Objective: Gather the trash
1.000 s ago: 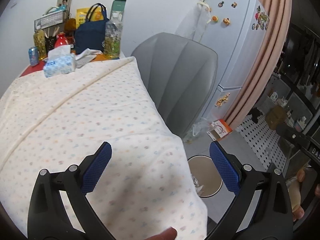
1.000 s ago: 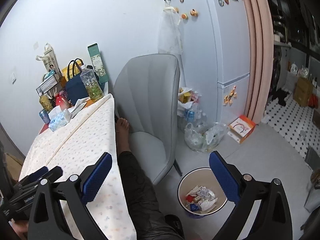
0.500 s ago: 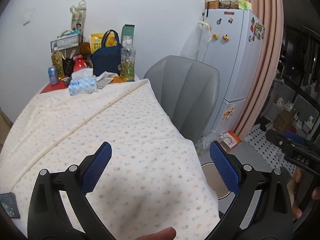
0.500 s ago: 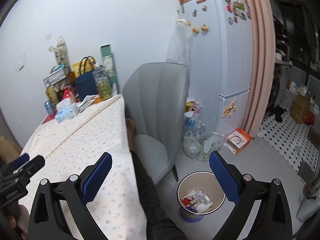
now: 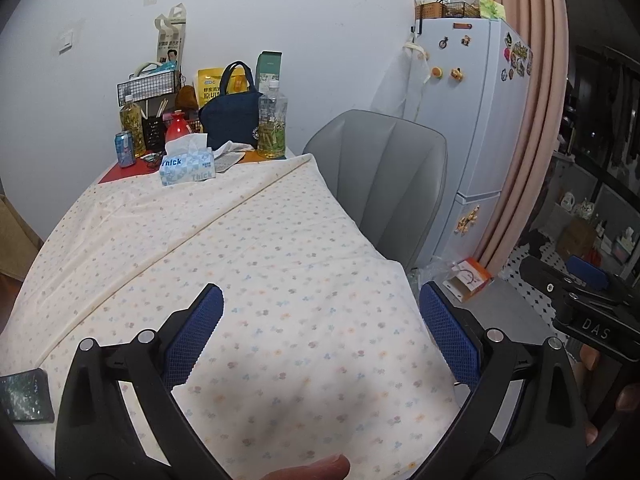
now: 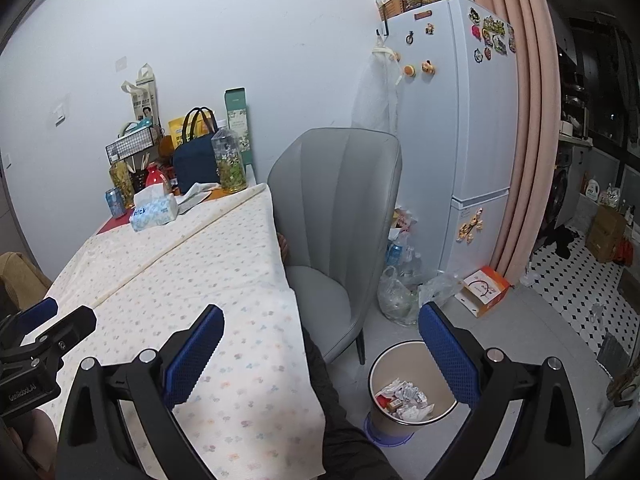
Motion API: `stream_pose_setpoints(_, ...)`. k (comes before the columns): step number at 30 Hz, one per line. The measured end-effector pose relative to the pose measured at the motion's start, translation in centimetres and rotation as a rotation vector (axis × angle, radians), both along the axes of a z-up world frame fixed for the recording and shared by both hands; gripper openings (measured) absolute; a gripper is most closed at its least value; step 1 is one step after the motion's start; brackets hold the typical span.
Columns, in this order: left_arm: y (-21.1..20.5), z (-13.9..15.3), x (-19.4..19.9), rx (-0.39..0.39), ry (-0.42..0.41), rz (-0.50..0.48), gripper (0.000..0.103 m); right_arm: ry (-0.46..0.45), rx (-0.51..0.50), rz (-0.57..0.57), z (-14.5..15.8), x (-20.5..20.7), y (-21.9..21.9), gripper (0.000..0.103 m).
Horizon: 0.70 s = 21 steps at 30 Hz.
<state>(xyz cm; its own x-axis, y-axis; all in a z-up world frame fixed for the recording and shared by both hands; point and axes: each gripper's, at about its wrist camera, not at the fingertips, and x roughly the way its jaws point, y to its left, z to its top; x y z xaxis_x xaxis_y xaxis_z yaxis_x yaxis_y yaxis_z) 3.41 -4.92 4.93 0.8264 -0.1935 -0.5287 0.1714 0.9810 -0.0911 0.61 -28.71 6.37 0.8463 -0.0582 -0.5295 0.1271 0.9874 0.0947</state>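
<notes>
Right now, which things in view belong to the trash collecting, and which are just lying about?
Belongs to the job:
- trash bin on the floor, already holding wrappers
- left gripper, open, empty
- right gripper, open, empty

Just lying about:
- tissue box
- navy bag
- drink can
- grey chair
- fridge

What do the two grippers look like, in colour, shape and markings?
Both are alike. The left gripper and the right gripper have black plastic arms with silver bolts, ending in flat fingers covered by blue textured pads. Seen from the other side, the right one's body reads "DAS"; the left one's reads "GenRobot.AI".
</notes>
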Motion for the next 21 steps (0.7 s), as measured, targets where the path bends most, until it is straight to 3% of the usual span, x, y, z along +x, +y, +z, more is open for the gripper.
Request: stream_pose_setpoints(21,-1.2,-1.0,0.8,-0.003,0.032,-0.034,0.097,0.038,-0.007,0.003,-0.8,0.5,0.2,0.095)
